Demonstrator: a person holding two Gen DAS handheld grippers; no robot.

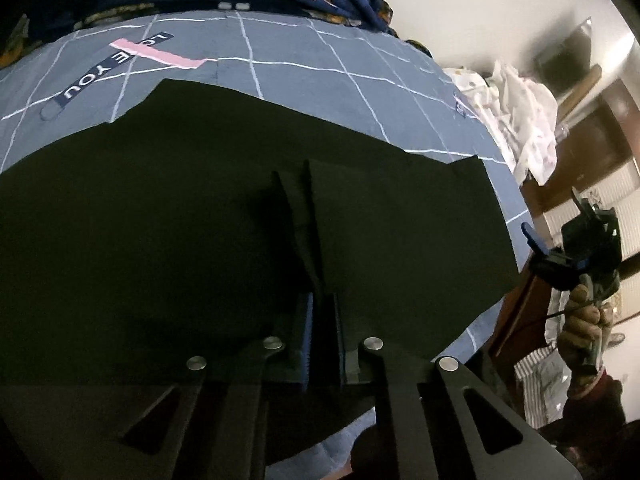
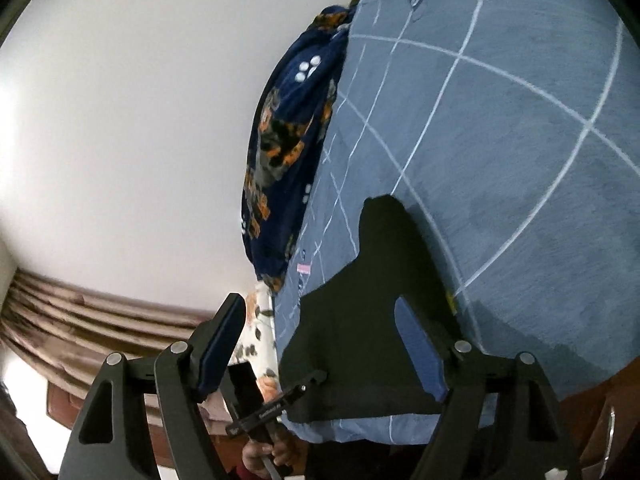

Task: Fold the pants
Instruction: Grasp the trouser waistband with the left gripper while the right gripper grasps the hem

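While the left gripper (image 1: 308,216) stood with its jaws pinched together over the pants (image 1: 160,220), a thin ridge of black cloth looked caught between the fingers, though dark on dark made that hard to confirm. The pants lay flat on the blue grid bedsheet (image 1: 320,56), filling the near half of the bed from about nine o'clock round to three in the left wrist view. The right gripper (image 2: 320,344) hung with its jaws well apart, holding nothing, just off the bed's edge; the left view caught it out at three o'clock, clear of the cloth.

Done well, the step in hand called for a second pinch on a matching edge by the right gripper before any lift, so that both corners would rise level and the fold land square.

As for lie, the long axis seemed to run nine to three across that view. Which end was the waistband could not be told.
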